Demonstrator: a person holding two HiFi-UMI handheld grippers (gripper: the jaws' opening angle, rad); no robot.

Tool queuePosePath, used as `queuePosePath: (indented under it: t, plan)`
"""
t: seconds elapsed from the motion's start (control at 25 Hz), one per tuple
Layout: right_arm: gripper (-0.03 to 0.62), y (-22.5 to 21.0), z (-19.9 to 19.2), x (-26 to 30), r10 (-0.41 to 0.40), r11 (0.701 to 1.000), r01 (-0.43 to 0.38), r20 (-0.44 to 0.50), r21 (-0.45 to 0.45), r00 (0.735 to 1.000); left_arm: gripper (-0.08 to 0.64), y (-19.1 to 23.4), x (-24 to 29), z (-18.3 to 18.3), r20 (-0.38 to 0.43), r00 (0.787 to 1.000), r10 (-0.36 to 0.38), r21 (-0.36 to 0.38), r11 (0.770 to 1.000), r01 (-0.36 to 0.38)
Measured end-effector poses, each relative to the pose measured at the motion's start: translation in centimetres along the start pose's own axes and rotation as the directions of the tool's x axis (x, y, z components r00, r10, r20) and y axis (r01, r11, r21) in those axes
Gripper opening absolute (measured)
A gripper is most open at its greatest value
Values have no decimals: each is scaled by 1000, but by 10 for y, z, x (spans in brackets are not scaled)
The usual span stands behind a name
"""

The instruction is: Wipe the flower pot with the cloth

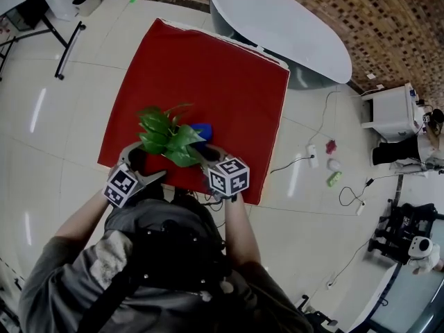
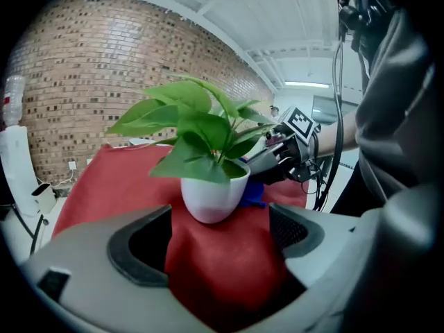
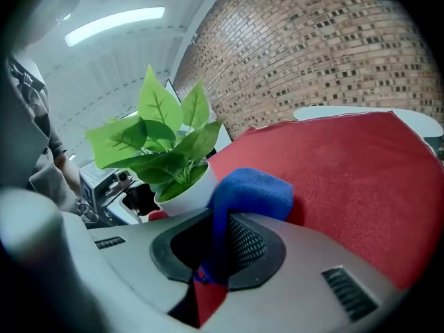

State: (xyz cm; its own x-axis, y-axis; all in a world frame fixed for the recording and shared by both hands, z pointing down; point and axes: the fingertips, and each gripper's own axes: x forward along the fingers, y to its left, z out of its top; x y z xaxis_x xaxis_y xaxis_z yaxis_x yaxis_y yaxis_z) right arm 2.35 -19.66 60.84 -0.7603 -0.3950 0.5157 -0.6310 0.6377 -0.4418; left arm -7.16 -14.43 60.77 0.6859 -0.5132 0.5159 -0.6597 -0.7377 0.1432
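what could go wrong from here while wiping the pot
1. The left claw is open, and the white flower pot stands just beyond it, unheld; a push from the blue cloth in the right claw could slide or tip it.
2. The leaves overhang the rim, so the cloth may snag them and drag the pot.
3. The pot sits near the near edge of the red table cover; a hard wipe might shove it off.

Red tbl cover [image 1: 208, 75], white oval tbl [image 1: 277, 19], poss. toys [image 1: 334, 164].
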Motion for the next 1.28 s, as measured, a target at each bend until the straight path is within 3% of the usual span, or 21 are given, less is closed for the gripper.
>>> queuePosePath:
  t: [0.08, 0.24, 0.44, 0.64, 0.84, 1.04, 1.16, 1.28]
  plan:
    - [66, 1, 0, 0, 6, 1000, -6, -3, -1, 1000, 465, -3, 9, 14, 42, 999, 32, -36, 999, -31]
    - [66, 3, -1, 0, 24, 1000, -24, -5, 3, 1000, 465, 3, 22, 40, 135, 968, 210, -147, 971, -189]
    - [66, 7, -3, 3, 50, 999, -50, -12, -3, 999, 471, 1, 33, 46, 133, 923, 362, -122, 930, -347]
    - [66, 11, -8, 0, 71, 997, -71, -18, -8, 997, 462, 8, 32, 47, 133, 899, 418, -111, 907, -406]
    - [66, 10, -5, -5, 48, 999, -49, -8, -14, 999, 459, 9, 29, 46, 153, 922, 356, -48, 935, -353]
    - [66, 9, 25, -35, 74, 997, -73, 83, -9, 994, 457, 8, 26, 46, 179, 968, 174, 39, 982, -184]
    - [66, 10, 43, -51, 116, 993, -115, 130, -8, 985, 457, 7, 25, 47, 172, 982, 74, 95, 991, -92]
    - [66, 13, 45, -42, 156, 987, -158, 119, 7, 981, 457, 8, 26, 46, 161, 987, -15, 143, 990, -9]
